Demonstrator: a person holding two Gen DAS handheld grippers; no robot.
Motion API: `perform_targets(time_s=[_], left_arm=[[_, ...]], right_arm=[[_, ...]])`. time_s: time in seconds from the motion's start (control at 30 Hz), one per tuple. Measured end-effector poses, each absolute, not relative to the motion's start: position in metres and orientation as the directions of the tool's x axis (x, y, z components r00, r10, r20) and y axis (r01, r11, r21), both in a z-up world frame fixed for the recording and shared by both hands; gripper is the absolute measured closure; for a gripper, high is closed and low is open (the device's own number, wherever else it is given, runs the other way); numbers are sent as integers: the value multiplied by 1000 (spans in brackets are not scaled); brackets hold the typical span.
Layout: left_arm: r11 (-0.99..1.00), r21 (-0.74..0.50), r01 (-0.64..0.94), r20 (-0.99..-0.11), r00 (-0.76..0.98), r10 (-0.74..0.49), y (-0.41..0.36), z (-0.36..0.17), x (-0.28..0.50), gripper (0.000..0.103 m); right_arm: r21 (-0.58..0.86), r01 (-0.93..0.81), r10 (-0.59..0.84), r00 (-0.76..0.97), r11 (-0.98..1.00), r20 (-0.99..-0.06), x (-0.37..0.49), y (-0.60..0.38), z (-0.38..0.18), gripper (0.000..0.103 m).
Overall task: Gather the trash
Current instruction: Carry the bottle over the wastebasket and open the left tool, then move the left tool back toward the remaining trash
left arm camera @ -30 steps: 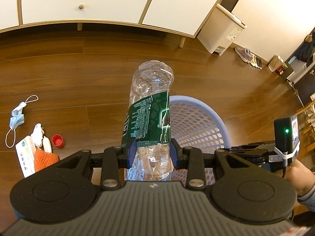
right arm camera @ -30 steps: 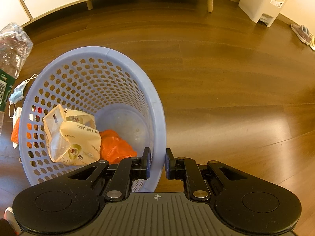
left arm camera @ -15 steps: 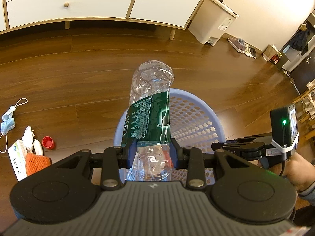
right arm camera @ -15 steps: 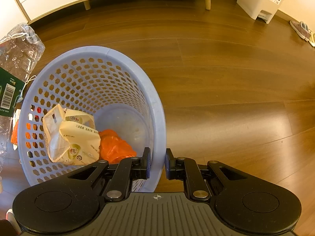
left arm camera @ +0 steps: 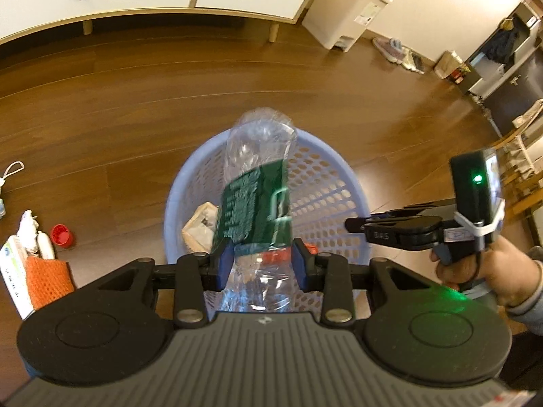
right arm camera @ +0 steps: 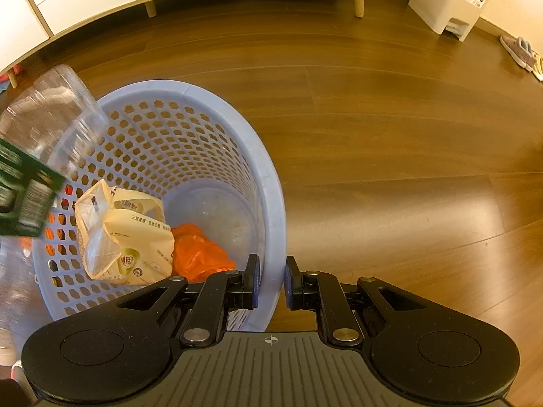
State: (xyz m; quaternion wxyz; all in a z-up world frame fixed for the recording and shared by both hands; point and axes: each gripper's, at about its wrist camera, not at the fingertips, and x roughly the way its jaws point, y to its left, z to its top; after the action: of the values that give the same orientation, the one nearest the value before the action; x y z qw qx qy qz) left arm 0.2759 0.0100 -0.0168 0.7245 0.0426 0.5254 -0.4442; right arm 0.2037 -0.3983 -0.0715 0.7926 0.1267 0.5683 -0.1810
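the left tongs (left arm camera: 261, 264), clamped on the crushed bottle (left arm camera: 258, 183), have swung from beside the basket (left arm camera: 353, 183) to directly above it; release looks next. right tongs (right arm camera: 269, 281) pinch the basket's rim.

- One clear plastic bottle (left arm camera: 258, 183) with a green label.
- One lilac basket (right arm camera: 268, 203).
- Two items inside the basket: one cream wrapper (right arm camera: 125, 234), one orange bag (right arm camera: 200, 254).
- One red cap (left arm camera: 61, 235) on the floor.
- One white pedal bin (left arm camera: 346, 6).
- Two hand-held grippers: left (left arm camera: 261, 264), right (right arm camera: 270, 281).
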Motion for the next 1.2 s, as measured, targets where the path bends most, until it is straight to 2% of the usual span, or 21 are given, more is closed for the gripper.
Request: perform_targets(time_s=[0.1,0.43,0.83,1.2], left_arm=[[599,-405,691,-802,47,-596,9,-17,276,62],[647,-295,703,-814,170,-555,29,-11,283,62],[818,-147,556,-891,285,-354,140,-61,322,62],[891,-40,453,-917,336,-212,226,-116,333,61]], right_arm=[[-4,424,-140,290,906,-947,204,-398,-70,92],[1,430,-132,281,903,-950,204,-402,-71,92],[-4,435,-138,278,900,-951,212,-400,-75,92],[-5,439,-138,273,898,-952,212,-397,-75,92]])
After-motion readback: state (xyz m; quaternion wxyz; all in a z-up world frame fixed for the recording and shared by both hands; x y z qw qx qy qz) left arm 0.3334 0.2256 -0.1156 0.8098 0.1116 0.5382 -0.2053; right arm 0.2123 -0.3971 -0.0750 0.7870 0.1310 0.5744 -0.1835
